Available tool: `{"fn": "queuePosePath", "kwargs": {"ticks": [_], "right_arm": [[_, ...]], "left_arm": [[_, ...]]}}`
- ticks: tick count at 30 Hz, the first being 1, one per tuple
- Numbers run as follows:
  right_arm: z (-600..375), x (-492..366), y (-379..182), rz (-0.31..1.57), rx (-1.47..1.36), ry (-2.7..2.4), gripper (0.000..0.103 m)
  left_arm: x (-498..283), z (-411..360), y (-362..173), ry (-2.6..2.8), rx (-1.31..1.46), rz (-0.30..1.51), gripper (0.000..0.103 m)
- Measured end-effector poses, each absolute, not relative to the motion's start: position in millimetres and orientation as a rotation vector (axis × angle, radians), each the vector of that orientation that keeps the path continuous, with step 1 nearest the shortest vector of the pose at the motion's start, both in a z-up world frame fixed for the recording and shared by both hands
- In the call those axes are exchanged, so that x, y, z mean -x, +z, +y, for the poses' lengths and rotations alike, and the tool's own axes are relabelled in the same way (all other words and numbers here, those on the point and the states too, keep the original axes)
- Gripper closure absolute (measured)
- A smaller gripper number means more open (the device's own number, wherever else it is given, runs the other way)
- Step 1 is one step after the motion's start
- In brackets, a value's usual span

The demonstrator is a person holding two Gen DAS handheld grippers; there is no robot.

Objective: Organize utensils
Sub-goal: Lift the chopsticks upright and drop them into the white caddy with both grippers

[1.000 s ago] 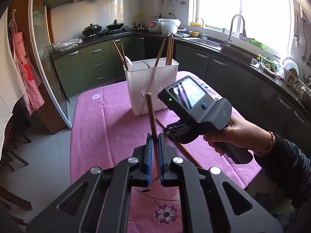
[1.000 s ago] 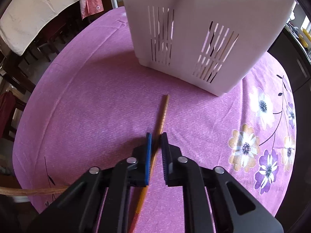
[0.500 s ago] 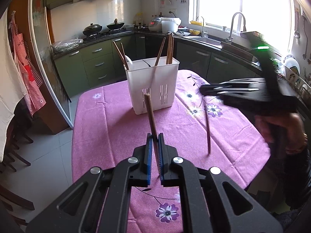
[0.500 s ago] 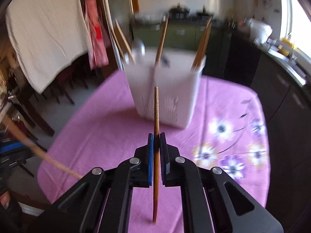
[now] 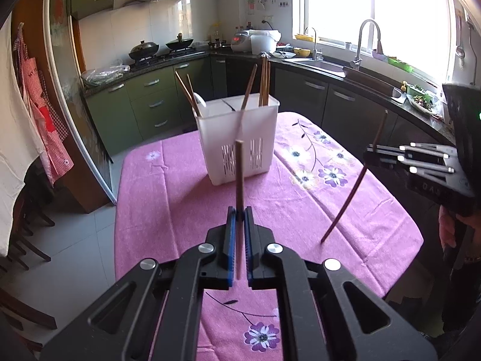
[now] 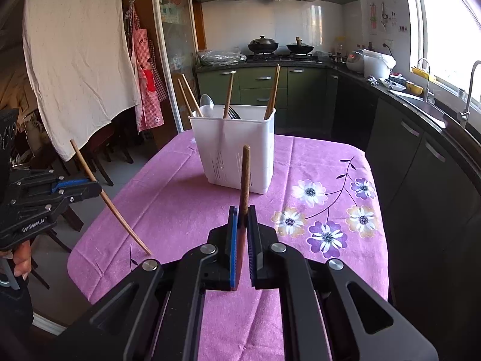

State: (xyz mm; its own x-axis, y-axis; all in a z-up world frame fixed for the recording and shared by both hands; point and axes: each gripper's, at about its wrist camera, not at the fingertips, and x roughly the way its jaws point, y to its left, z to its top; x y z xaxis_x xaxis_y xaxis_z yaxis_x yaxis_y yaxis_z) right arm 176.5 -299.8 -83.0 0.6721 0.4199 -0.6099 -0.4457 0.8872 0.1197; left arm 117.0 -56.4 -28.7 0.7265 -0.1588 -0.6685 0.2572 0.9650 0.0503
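A white slotted utensil holder (image 5: pixel 240 138) stands on the pink flowered tablecloth (image 5: pixel 186 210); it also shows in the right wrist view (image 6: pixel 237 147). It holds several wooden chopsticks (image 5: pixel 264 81) and a spoon (image 6: pixel 206 102). My left gripper (image 5: pixel 239 213) is shut on a wooden chopstick (image 5: pixel 239 174), held upright above the table in front of the holder. My right gripper (image 6: pixel 243 213) is shut on another wooden chopstick (image 6: pixel 245 174), also upright. The right gripper and its chopstick (image 5: pixel 351 186) show at the right of the left wrist view. The left gripper's chopstick (image 6: pixel 108 198) shows at the left of the right wrist view.
Green kitchen cabinets (image 5: pixel 150 102) and a counter with sink (image 5: pixel 327 66) ring the table at the back and right. A white cloth (image 6: pixel 78 60) and aprons hang at the left. Dark wooden chairs (image 5: pixel 24 240) stand on the grey floor left of the table.
My right gripper closed on the chopstick that lay on the tablecloth, lifted it off and swung it upright, moving out to the right. My left gripper kept its chopstick and turned it more upright.
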Motion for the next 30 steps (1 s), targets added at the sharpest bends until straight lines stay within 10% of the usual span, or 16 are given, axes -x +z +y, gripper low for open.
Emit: {"fn": "queuePosePath", "kwargs": {"ticks": [18, 30], "right_arm": [[-314.8, -173.1, -87.1, 0.673, 0.018, 0.505, 0.096], [-325.9, -179.6, -93.4, 0.690, -0.013, 0.512, 0.095]], "left_arm": [[-228.8, -58.1, 110.4, -0.220, -0.084, 0.510, 0.098], [-315.9, -76.0, 65.6, -0.194, -0.075, 0.611, 0.098]]}}
